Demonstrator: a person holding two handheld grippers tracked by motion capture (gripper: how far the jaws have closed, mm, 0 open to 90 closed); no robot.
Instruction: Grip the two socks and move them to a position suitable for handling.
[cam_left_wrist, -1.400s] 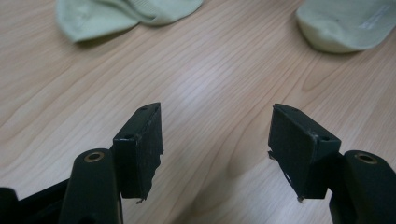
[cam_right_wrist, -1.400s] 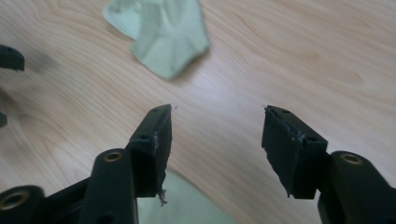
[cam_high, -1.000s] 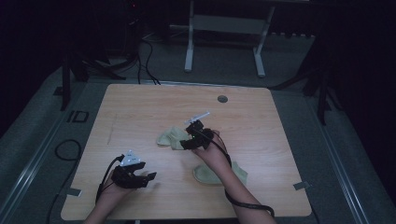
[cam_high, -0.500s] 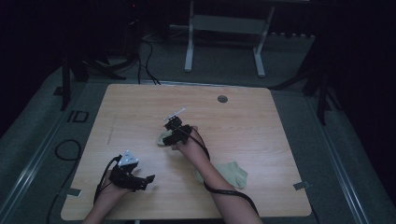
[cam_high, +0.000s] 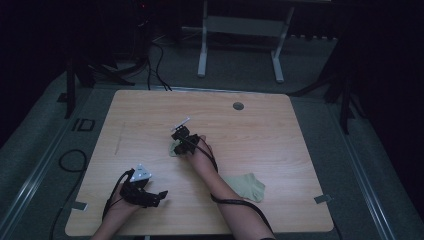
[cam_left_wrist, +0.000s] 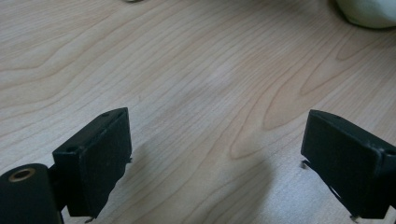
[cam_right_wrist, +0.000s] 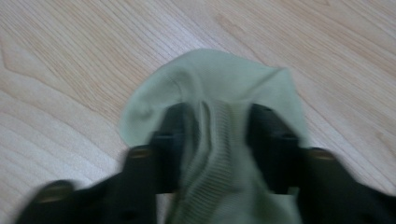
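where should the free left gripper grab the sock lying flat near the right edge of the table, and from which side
Judging from the high view, take the loose sock at its narrower end, which points toward the table's right side, coming straight down from above. It lies flat and limp, so a side approach would likely just push it. The left gripper is open and holds nothing.

Mostly hidden in the high view beneath the right gripper (cam_high: 183, 141): a pale green ribbed fabric sock (cam_high: 174, 149). Blurred in the right gripper view, lower end cut by the bottom edge. Cropped at the left gripper view's top: a pale rounded object (cam_left_wrist: 365, 11), unidentifiable.
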